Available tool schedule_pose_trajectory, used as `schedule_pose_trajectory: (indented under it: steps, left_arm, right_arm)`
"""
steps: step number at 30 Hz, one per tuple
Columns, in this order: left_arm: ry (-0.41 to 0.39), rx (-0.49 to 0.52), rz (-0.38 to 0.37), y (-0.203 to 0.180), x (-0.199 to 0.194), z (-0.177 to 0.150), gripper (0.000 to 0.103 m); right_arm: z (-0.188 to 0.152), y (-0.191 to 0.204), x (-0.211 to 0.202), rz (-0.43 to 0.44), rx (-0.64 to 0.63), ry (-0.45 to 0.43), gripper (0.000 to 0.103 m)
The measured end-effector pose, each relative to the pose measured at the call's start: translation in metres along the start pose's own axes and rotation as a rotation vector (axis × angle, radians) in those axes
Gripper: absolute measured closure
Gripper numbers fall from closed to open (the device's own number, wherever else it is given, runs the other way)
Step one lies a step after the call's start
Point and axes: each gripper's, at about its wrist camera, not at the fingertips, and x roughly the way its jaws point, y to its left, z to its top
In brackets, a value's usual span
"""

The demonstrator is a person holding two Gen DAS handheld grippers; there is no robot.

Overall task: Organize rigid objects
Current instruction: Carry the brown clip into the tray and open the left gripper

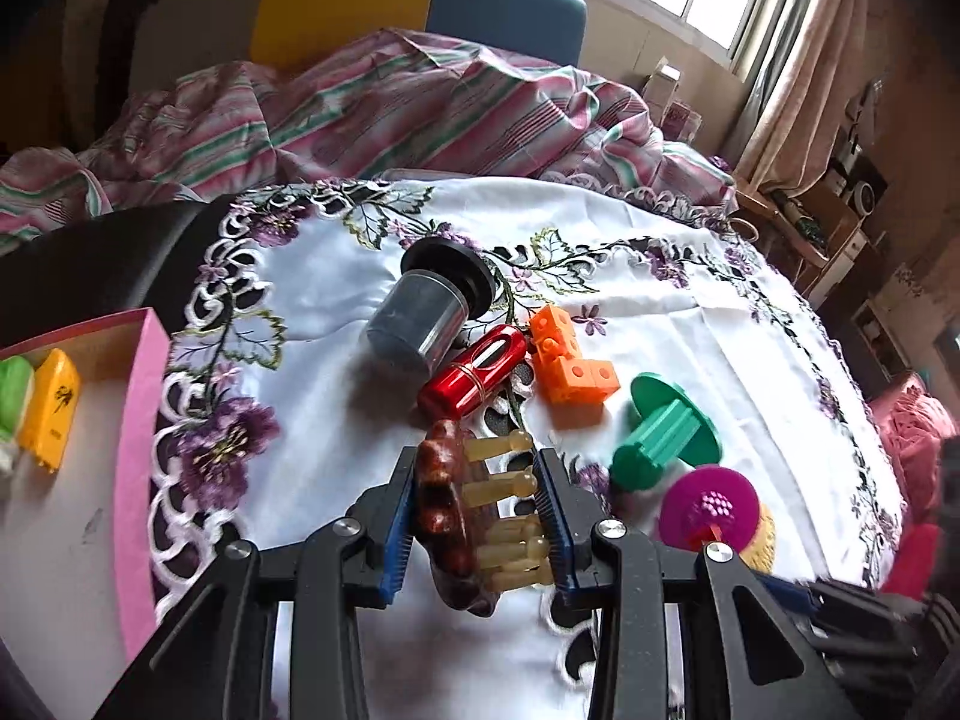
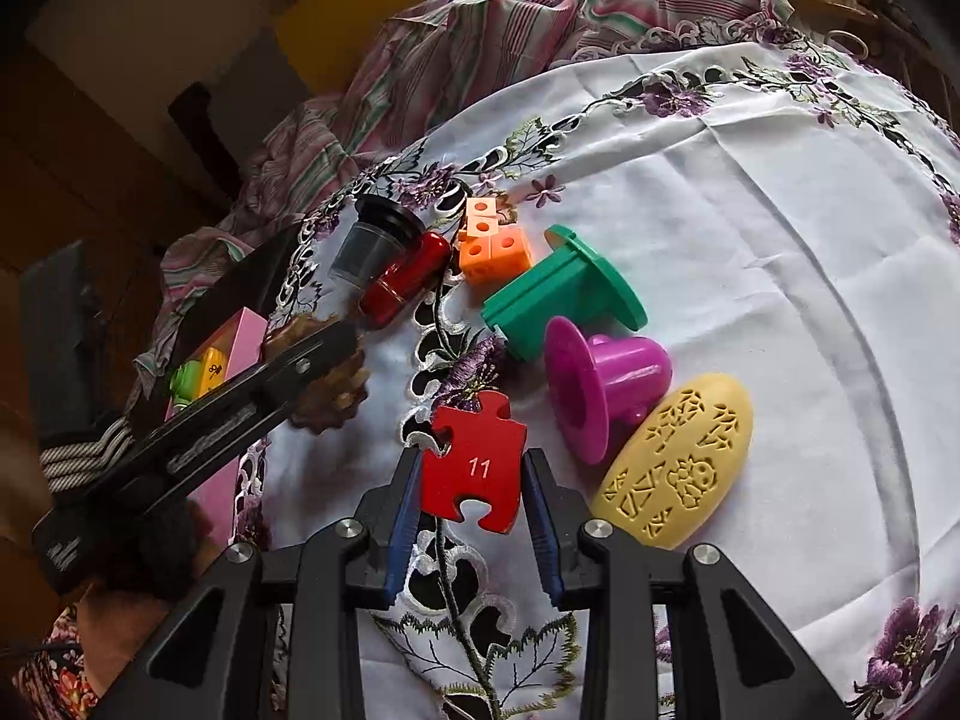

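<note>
My left gripper (image 1: 477,516) is shut on a brown wooden comb with yellowish teeth (image 1: 462,516), held just above the white embroidered cloth (image 1: 336,276). My right gripper (image 2: 471,486) is shut on a red puzzle piece marked 11 (image 2: 474,462). Ahead lie a black-capped clear jar (image 1: 420,312), a red cylinder (image 1: 474,378), orange cubes (image 1: 570,369), a green spool (image 1: 666,432), a magenta cup (image 2: 600,384) and a yellow carved oval (image 2: 678,462). The left gripper and comb show in the right wrist view (image 2: 324,372).
A pink box (image 1: 141,432) at the left edge of the cloth holds a yellow piece (image 1: 51,408) and a green piece (image 1: 15,384). Striped bedding (image 1: 390,102) is bunched behind the table. Shelves and curtains stand at the far right.
</note>
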Motion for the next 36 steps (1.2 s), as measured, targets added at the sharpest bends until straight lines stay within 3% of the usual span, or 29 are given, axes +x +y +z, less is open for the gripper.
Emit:
schedule_pose_trajectory:
  steps: [13, 21, 26, 36]
  left_arm:
    - [-0.053, -0.003, -0.009, 0.035, -0.074, -0.02, 0.065]
    - [-0.083, -0.091, 0.094, 0.105, -0.111, -0.037, 0.065]
    - [-0.084, -0.174, 0.176, 0.159, -0.124, -0.051, 0.065]
    - [-0.029, -0.256, 0.269, 0.23, -0.11, -0.062, 0.065]
  right_arm:
    - [-0.001, 0.005, -0.004, 0.004, -0.023, -0.02, 0.07]
    - [-0.002, 0.009, -0.01, 0.032, -0.041, -0.059, 0.07]
    - [-0.002, 0.01, -0.014, -0.01, -0.054, -0.09, 0.07]
    - [-0.004, 0.022, -0.024, 0.004, -0.118, -0.151, 0.07]
